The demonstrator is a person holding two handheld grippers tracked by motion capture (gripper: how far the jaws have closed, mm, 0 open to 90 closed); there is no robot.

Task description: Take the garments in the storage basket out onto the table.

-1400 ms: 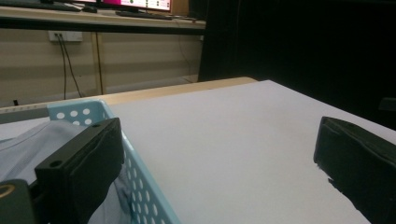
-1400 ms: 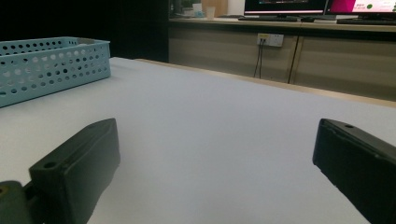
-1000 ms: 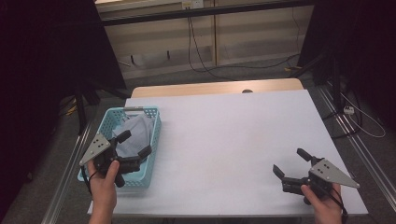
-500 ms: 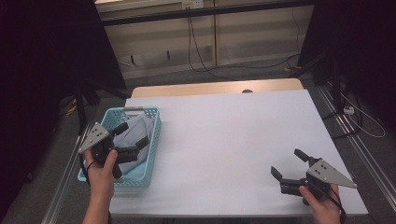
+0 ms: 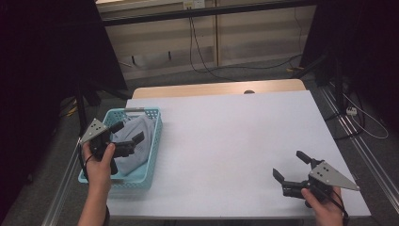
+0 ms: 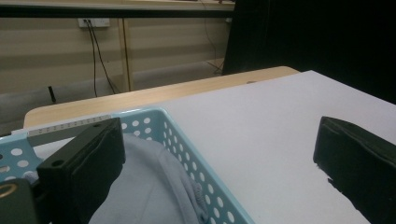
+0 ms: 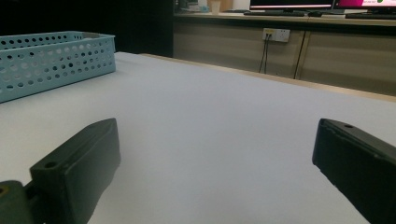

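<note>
Right claw (image 7: 215, 172) jaws wide apart above white table (image 7: 210, 116); blue basket (image 7: 51, 58) far left.

Left gripper (image 5: 127, 133): now sits further back and further toward the table's left edge than a second ago, over the near-left part of the blue basket (image 5: 155, 141). Its grey plate rides higher and more to the left in the high view than before. Jaws remain spread above the grey cloth (image 5: 136, 136), holding nothing. The person's left hand (image 5: 99, 162) has drawn back with it.

Right gripper (image 5: 291, 167): shifts slightly toward the near right corner of the white table (image 5: 235, 136) across the three moments. Jaws stay apart, low over the bare surface; small drift, no grasp.
</note>
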